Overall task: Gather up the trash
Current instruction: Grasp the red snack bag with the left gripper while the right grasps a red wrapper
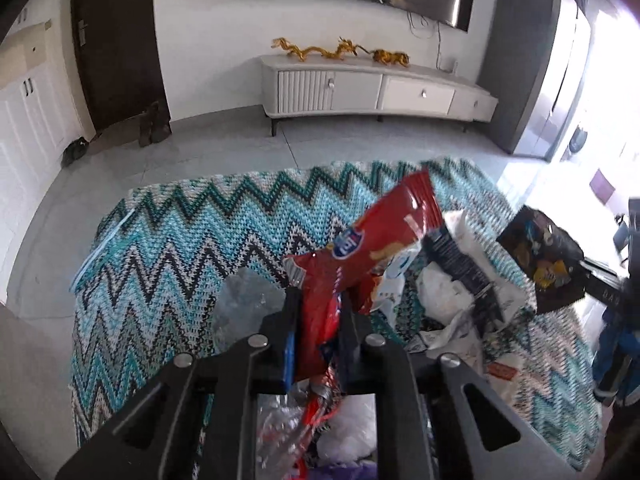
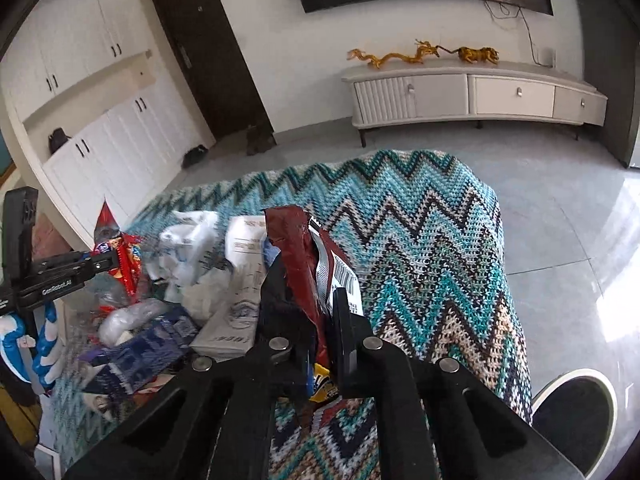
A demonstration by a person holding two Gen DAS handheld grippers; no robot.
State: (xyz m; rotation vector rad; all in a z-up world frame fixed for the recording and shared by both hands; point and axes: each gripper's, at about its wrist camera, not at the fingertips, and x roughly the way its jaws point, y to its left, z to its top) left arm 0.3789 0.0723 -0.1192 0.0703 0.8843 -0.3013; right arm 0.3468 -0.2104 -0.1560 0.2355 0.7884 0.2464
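The left claw [image 1: 320, 312] is clamped tight on a crumpled red foil snack wrapper [image 1: 384, 236], whose upper end stands up and leans to the right above the black fingers. The right claw [image 2: 316, 320] is likewise pinched shut on a dark maroon foil snack bag [image 2: 304, 256] with a white barcode panel, held upright between its fingers. In the left wrist view that bag [image 1: 540, 256] shows at the right edge, lifted clear of the heap. Between and below the two claws lies a pile of litter: crumpled white plastic bags [image 1: 452, 288], printed white paper [image 2: 248, 264], a dark blue carton [image 2: 148, 344] and clear plastic film [image 1: 244, 300]. All of it rests on a surface draped in a teal, white and black zigzag knitted cloth [image 2: 420, 240]. Beyond stand a grey tiled floor [image 2: 560, 200], a low white media cabinet [image 1: 376, 88] with golden dragon figures [image 1: 340, 50], and a dark door [image 1: 116, 40].
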